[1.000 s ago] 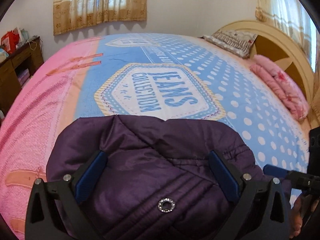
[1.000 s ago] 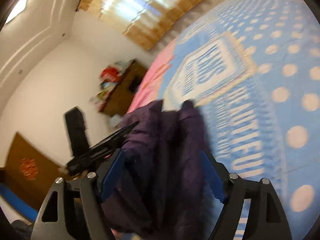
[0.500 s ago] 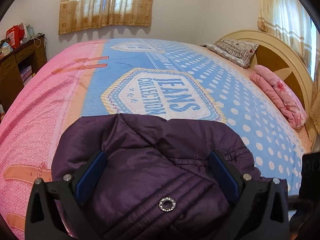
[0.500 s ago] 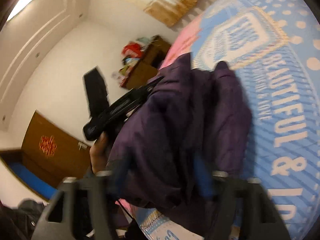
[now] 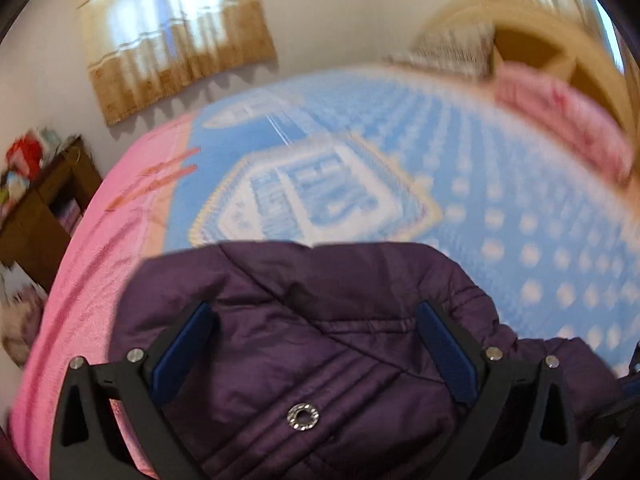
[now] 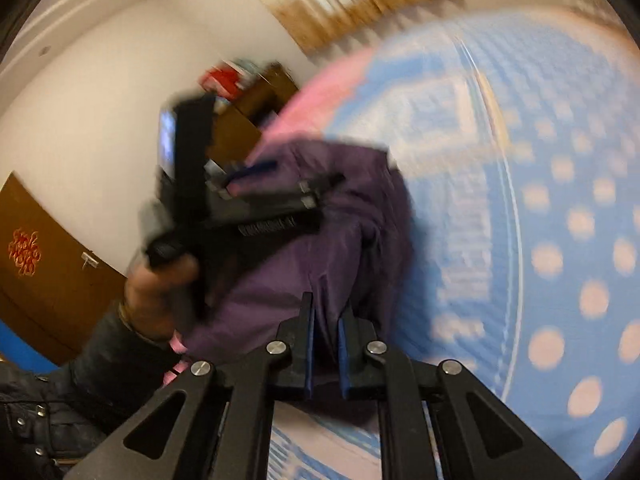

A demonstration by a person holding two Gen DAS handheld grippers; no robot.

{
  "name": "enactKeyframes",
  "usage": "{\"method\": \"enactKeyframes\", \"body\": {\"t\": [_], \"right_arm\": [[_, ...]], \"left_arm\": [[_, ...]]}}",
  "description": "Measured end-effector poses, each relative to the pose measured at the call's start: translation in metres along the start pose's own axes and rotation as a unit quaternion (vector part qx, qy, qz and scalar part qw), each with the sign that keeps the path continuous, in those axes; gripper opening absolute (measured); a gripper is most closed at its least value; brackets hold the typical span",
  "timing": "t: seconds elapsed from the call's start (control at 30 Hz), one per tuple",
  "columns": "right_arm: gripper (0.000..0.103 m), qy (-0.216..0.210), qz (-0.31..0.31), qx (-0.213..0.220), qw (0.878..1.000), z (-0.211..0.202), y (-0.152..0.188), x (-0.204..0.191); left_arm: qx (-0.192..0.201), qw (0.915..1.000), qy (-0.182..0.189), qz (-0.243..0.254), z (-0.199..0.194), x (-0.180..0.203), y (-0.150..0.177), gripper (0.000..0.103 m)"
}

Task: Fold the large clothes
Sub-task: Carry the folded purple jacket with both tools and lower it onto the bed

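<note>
A dark purple padded jacket lies bunched at the near edge of the bed, a metal snap on its front. My left gripper is open, its blue pads spread wide over the jacket. In the right wrist view the jacket hangs in a lifted bundle. My right gripper is shut on a fold of the jacket. The left gripper's body shows there too, held by a hand above the jacket.
The bed carries a blue polka-dot and pink cover. A folded pink quilt and a pillow lie by the headboard. A wooden cabinet stands left of the bed. A brown door is behind.
My right gripper has closed from open onto a fold of the jacket. The left gripper stays open over the jacket, and its view has tilted and blurred.
</note>
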State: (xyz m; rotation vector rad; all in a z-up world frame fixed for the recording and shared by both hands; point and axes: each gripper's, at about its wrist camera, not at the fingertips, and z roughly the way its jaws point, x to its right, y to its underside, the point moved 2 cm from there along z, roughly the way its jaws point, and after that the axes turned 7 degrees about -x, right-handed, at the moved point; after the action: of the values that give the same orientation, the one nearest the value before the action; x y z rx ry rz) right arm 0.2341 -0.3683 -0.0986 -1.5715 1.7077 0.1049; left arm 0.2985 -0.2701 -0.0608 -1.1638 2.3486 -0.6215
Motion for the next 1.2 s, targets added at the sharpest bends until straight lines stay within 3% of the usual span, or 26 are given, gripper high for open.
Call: {"method": "enactKeyframes", "body": {"t": [0.1,0.2,0.27,0.37,0.5,0.6,0.7,0.77,0.83,0.97,1.07,1.2], "right_arm": [[0.010,-0.010,0.022,0.006,1.000,0.006,0.007,0.017],[0.015,0.002,0.018,-0.009,1.000,0.006,0.005,0.016],[0.031,0.017,0.027,-0.005,0.999,0.000,0.000,0.016],[0.032,0.035,0.046,0.071,0.996,-0.031,-0.010,0.014],[0.034,0.014,0.045,0.149,0.988,-0.050,-0.044,-0.010],[0.059,0.002,0.046,0.170,0.984,-0.041,-0.079,-0.036],[0.062,-0.036,0.030,0.167,0.985,-0.020,-0.113,-0.063],[0.062,-0.054,0.018,0.148,0.987,0.002,-0.131,-0.076],[0.062,-0.082,0.048,0.103,0.990,0.035,-0.141,-0.071],[0.062,-0.014,0.064,0.079,0.995,0.071,-0.129,-0.051],[0.062,0.085,0.003,0.078,0.993,0.091,-0.109,-0.047],[0.062,0.115,-0.017,0.092,0.989,0.094,-0.096,-0.038]], "left_arm": [[-0.003,0.9984,-0.044,0.036,0.012,0.021,0.002,0.103],[-0.007,0.9972,-0.058,0.047,0.017,0.026,0.001,0.103],[-0.005,0.9979,-0.049,0.041,0.015,0.020,0.001,0.103],[0.015,0.9994,-0.025,0.019,0.002,0.010,0.004,0.103],[0.061,0.9977,-0.024,-0.012,-0.026,-0.010,0.004,0.103],[0.109,0.9920,-0.039,-0.049,-0.052,-0.031,0.009,0.103],[0.132,0.9889,-0.034,-0.059,-0.061,-0.039,0.018,0.103],[0.126,0.9893,-0.042,-0.060,-0.056,-0.041,0.024,0.103],[0.140,0.9858,-0.055,-0.074,-0.061,-0.050,0.031,0.103],[0.157,0.9801,-0.069,-0.100,-0.070,-0.079,0.052,0.103],[0.161,0.9759,-0.087,-0.119,-0.066,-0.097,0.069,0.103],[0.106,0.9839,-0.053,-0.133,-0.019,-0.103,0.075,0.103]]}}
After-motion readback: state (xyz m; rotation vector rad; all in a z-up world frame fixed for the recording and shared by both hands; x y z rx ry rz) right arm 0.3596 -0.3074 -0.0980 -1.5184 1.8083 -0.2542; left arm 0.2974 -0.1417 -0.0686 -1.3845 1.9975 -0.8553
